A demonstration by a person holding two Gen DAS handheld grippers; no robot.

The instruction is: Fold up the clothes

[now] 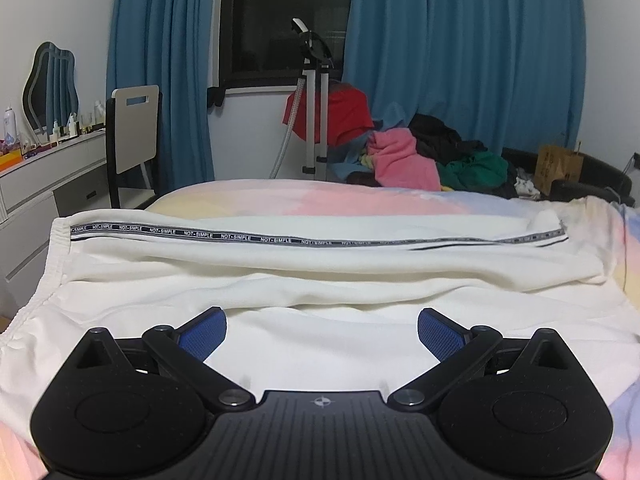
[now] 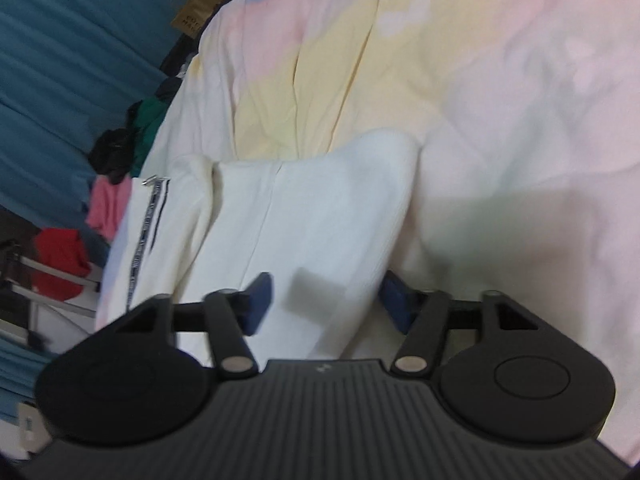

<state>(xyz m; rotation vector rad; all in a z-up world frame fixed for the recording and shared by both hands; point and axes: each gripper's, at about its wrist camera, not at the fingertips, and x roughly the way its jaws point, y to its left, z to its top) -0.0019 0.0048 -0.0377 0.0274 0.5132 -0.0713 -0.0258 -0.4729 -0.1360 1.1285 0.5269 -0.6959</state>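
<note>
In the left wrist view, the left tongs sit at six o'clock with their blue pads spread wide and nothing between them, hovering just over the near edge of the white trousers. The trousers lie flat across the bed, stretched from nine o'clock to three o'clock. Their gathered waistband is at nine o'clock, and a dark side stripe printed with "NOT-SIMPLE" runs along the far leg toward three o'clock. The bed carries a pastel cover of pink, yellow and pale blue.

Beyond the bed, at one o'clock, is a heap of loose clothes in pink, green, black and red. A white stand rises at twelve o'clock before a dark window hung with blue curtains. At ten o'clock stand a white chair and a dressing table with small bottles and a wavy mirror. A brown cardboard box is at two o'clock.

The right wrist view is tilted and blurred. The right tongs are at six o'clock, parted moderately, with the white trouser leg running between the pads; whether the cloth is gripped cannot be told, though the jaws stand visibly apart. The leg end lies near centre on the pastel cover, the stripe at nine o'clock, the curtains at ten o'clock.
</note>
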